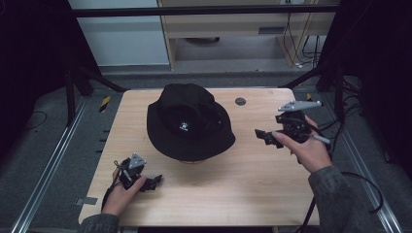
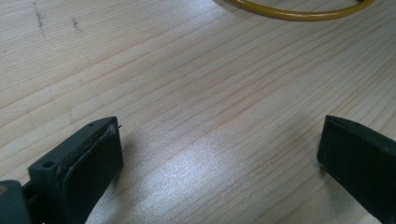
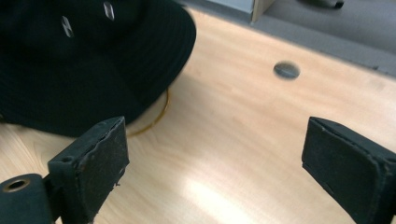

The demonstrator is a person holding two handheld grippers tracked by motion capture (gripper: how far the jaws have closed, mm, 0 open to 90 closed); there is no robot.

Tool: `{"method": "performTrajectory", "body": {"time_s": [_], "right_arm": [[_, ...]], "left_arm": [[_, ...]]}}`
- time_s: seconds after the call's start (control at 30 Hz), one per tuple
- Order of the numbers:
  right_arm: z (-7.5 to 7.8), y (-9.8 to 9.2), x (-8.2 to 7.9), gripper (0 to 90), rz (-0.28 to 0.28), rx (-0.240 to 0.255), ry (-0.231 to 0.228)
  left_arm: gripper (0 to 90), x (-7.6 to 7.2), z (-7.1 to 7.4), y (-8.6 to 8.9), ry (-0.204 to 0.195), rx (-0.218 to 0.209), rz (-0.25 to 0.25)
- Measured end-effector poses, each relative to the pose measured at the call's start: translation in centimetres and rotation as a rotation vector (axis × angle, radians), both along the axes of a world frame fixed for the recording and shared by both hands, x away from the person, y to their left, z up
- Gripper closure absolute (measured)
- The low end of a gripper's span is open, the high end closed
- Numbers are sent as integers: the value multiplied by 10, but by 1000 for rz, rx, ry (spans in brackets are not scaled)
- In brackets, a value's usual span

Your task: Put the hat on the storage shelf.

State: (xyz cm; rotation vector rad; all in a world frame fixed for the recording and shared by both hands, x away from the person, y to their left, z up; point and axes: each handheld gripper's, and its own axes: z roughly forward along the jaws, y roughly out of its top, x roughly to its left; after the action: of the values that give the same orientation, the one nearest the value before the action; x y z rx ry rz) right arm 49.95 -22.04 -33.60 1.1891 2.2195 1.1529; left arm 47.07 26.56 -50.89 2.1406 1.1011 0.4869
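Now from the high view, the black bucket hat [image 1: 189, 121] sits mid-table over a yellow ring [image 1: 194, 161], with the right gripper [image 1: 265, 136] just beside its brim and aimed at it, nearer than the left gripper [image 1: 154, 182], which rests on the wooden table [image 1: 243, 184] well short of the near brim. Left gripper view: jaws wide apart over bare wood, holding nothing, the ring [image 2: 299, 11] curving far ahead of the fingers. Right gripper view: jaws spread wide and empty, the hat [image 3: 84, 56] lying ahead and left of the left-hand finger [image 3: 98, 163], not touching.
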Motion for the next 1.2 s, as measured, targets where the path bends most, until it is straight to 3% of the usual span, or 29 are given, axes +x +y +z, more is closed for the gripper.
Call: {"method": "performTrajectory", "body": {"time_s": [0.17, 0.37, 0.73, 1.0, 1.03, 1.2], "right_arm": [[-34, 0, -6, 82, 1, 6, 37], [-69, -6, -11, 94, -39, 25, 80], [-135, -6, -16, 97, -93, 1, 179], [-161, -2, -17, 99, -139, -44, 219], [-163, -2, -17, 97, -140, -54, 194], [-166, 3, -19, 95, -151, -97, 160]], "left_arm": [[0, 0, 0, 0, 0, 0, 0], [0, 0, 0, 0, 0, 1, 0], [0, 0, 0, 0, 0, 0, 0], [0, 0, 0, 0, 0, 0, 0], [0, 0, 0, 0, -1, 0, 1], [0, 0, 0, 0, -1, 1, 1]]}}
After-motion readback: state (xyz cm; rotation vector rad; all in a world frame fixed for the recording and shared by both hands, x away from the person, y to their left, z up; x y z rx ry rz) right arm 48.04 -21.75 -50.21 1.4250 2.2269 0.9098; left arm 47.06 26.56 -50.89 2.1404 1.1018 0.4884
